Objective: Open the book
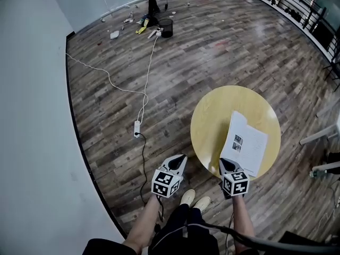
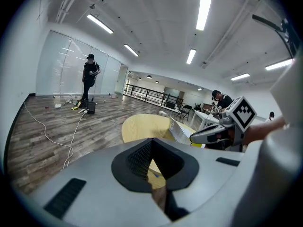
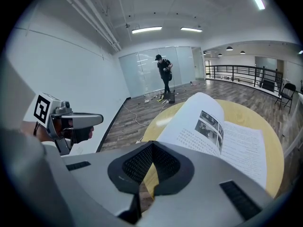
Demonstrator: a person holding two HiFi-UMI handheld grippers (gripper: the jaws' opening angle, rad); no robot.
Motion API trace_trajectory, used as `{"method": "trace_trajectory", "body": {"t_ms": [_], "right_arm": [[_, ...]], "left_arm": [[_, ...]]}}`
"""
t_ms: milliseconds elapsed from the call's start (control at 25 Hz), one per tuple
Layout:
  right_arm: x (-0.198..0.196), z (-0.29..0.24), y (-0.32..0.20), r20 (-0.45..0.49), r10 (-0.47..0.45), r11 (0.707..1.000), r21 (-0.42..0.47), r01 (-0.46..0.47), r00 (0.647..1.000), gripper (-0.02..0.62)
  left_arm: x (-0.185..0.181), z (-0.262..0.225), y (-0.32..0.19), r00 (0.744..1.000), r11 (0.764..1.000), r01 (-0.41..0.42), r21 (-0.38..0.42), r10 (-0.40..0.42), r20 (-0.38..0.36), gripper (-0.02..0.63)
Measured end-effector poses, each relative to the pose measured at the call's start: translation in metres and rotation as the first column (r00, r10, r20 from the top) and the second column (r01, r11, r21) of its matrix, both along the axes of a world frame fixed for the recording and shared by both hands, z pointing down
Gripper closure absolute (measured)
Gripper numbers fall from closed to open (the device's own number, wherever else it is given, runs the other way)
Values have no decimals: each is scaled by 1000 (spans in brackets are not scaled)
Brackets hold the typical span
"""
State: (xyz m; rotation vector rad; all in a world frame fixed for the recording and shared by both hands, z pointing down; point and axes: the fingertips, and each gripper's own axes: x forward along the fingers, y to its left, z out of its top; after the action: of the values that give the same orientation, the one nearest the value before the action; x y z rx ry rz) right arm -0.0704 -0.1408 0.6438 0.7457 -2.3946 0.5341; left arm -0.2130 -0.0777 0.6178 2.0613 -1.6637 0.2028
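The book [image 1: 245,142] lay open, pages up, on the right half of the round yellow table [image 1: 212,116], right of centre in the head view. One leaf arched up rather than lying flat, likely because the spine had not been pressed down. The right gripper [image 1: 226,164] sat at the book's near corner and the left gripper [image 1: 180,159] off the table's lower-left edge. Both were clenched on nothing, which suggests the opening was done.

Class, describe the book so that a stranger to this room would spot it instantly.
On the wood floor stands one round yellow table. The book lies open on its right half. The only paper thing there, its white pages carry print and two small photos.
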Motion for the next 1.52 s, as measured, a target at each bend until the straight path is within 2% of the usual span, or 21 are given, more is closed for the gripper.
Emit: {"method": "trace_trajectory", "body": {"t_ms": [680, 1520], "right_arm": [[-22, 46, 5, -14, -57, 995, -86, 55, 998, 591], [-41, 86, 1, -21, -90, 980, -181, 85, 996, 591]], "left_arm": [[2, 47, 2, 999, 997, 11, -82, -14, -38, 607], [-3, 79, -8, 998, 990, 22, -136, -30, -61, 607]]}}
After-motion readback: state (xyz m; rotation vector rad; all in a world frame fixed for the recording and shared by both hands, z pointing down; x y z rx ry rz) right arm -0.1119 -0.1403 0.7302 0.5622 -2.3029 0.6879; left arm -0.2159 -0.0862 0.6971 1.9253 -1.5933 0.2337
